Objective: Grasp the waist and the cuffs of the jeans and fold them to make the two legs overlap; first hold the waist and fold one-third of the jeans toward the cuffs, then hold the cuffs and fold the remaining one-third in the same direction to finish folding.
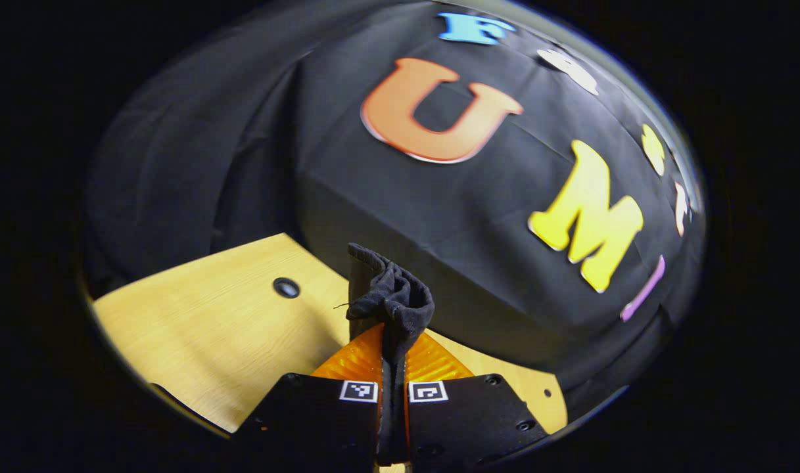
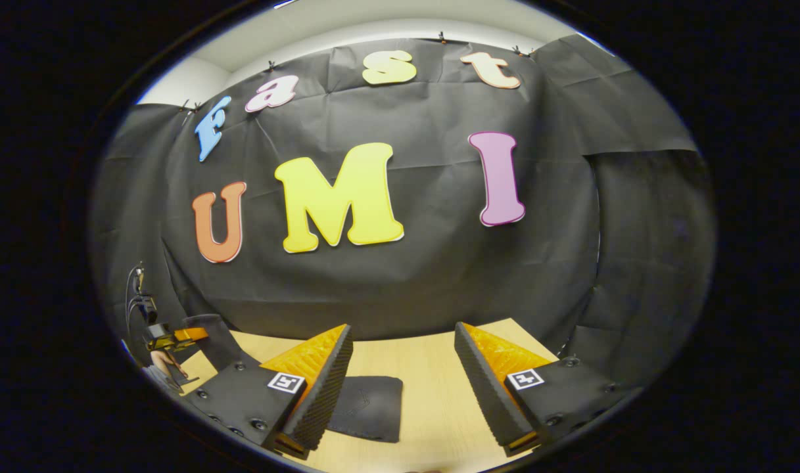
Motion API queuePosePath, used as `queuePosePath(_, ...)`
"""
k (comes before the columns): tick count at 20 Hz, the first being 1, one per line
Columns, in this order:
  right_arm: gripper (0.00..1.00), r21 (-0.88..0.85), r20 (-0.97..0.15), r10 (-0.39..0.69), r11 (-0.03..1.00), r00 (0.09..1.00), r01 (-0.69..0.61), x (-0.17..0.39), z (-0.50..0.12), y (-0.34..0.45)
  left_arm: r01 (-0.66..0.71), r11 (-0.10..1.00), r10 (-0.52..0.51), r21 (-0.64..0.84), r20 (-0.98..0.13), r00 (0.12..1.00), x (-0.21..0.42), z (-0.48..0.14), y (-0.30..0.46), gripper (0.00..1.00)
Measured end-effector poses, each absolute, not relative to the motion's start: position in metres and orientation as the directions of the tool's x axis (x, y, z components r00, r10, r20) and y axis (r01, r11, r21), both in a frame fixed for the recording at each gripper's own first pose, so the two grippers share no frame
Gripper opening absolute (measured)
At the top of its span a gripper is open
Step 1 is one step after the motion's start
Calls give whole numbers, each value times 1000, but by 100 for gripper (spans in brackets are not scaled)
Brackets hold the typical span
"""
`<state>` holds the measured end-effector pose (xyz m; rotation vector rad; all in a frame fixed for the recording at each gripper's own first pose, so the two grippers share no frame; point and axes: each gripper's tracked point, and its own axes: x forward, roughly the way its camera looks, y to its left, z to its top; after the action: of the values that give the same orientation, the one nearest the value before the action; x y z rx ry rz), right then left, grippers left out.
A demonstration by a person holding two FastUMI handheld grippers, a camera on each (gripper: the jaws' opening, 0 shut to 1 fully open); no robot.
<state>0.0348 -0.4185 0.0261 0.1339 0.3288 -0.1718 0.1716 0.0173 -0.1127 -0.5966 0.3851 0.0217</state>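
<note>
The left tool [image 1: 392, 341] is closed tight on a bunched edge of the dark jeans [image 1: 390, 295]; in the left gripper view the cloth sticks up past the tips as a crumpled wad, held above the wooden tabletop [image 1: 209, 322]. Whether this is the waist or a cuff cannot be told. The bite looks narrow and lumpy, so the fabric could slip out under the weight of the hanging part, or only one layer may be caught and the fold would come out crooked.

In the right gripper view, the right tool [image 2: 403, 368] stands wide open with nothing between its fingers. A flat dark piece of the jeans [image 2: 367, 407] lies on the tabletop [image 2: 432, 401] near its left finger [image 2: 321, 387], off-centre; closing from here would likely miss it. This view also shows the other tool [image 2: 169, 338] far left, with a hand holding it, and the jeans' resting part.
</note>
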Motion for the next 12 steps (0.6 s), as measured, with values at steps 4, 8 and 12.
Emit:
queuePosePath(4, 96, 112, -332, -159, 972, 930, 206, 30, 26, -424, 72, 889, -232, -453, -307, 923, 177, -88, -59, 3)
queuePosePath(8, 96, 104, -317, -180, 969, 931, 223, 27, 31, -428, 239, 898, -360, -369, -307, 881, 171, -89, -140, 3)
queuePosePath(12, 96, 111, -309, -217, 959, 926, 262, 12, 35, -446, 342, 881, -449, -326, -349, 823, 153, -106, -205, 4)
